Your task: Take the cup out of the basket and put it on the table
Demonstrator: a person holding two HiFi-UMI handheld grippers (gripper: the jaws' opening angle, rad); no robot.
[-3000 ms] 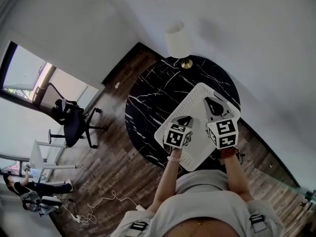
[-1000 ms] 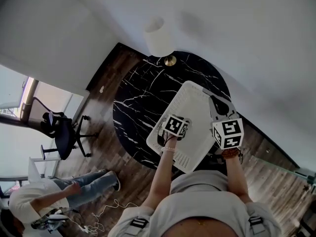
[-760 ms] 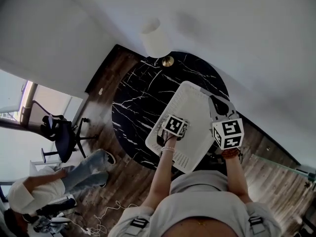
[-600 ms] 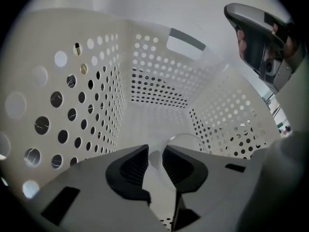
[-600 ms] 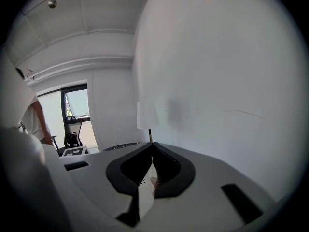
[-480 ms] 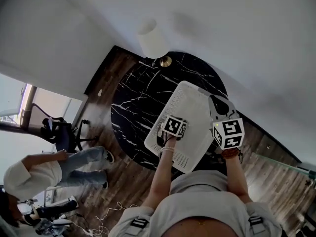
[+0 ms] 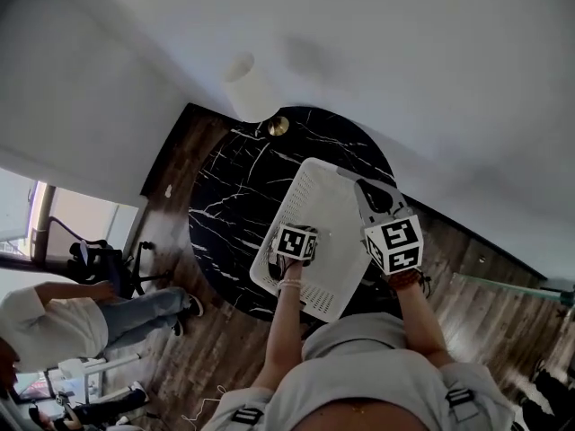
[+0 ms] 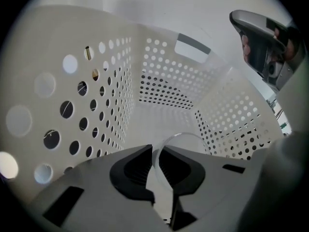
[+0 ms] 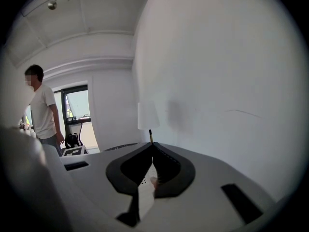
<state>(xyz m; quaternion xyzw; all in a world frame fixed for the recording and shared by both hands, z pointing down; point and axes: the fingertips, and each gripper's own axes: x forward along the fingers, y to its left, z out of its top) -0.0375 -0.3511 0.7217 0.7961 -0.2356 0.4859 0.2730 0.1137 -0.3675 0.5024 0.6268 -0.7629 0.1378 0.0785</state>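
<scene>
Left claw [image 8: 155, 149], reaching down into the white perforated basket [image 8: 116, 76] on the black marble worktop [image 7: 234, 196], has just been closing and now clamps the near wall of the cup [image 8: 187, 140], one pad inside the rim and one outside. The cup is clear, round-rimmed and upright on the basket floor. Right claw [image 9: 152, 146] sits at the basket's right edge, tips together.

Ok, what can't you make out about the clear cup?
Left gripper view: the left gripper has just been closing its jaws with the rim of the clear round cup between them. Whether they press it yet is unclear, and the jaws hide the cup's body.
Head view: that gripper covers the cup inside the white perforated plastic basket.
Right gripper view: the right gripper hides nearly all the basket; no cup.
</scene>
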